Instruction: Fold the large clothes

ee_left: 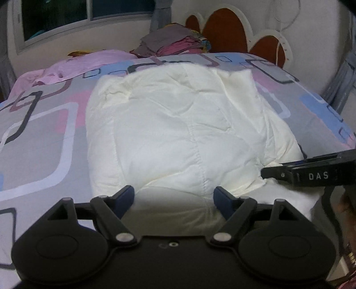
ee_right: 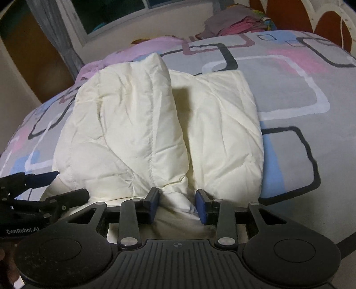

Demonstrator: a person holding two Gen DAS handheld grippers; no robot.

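Observation:
A white quilted garment (ee_left: 178,124) lies folded on the patterned bedsheet (ee_left: 40,133), one long panel laid over the other (ee_right: 144,124). My left gripper (ee_left: 173,195) hovers at its near edge, open wide, with nothing pressed between its blue pads. My right gripper (ee_right: 178,200) sits at the near hem, and a bunched fold of the white fabric fills the narrow gap between its pads. In the left wrist view the right gripper (ee_left: 264,172) reaches in from the right over the garment's corner. The left gripper (ee_right: 73,182) shows at the left edge of the right wrist view.
A pink cloth (ee_left: 89,62) lies spread at the far left of the bed. A stack of folded clothes (ee_left: 173,42) sits against the brown and white headboard (ee_left: 224,29). A window (ee_left: 66,13) and a curtain are behind. A hand (ee_left: 347,211) shows at the right edge.

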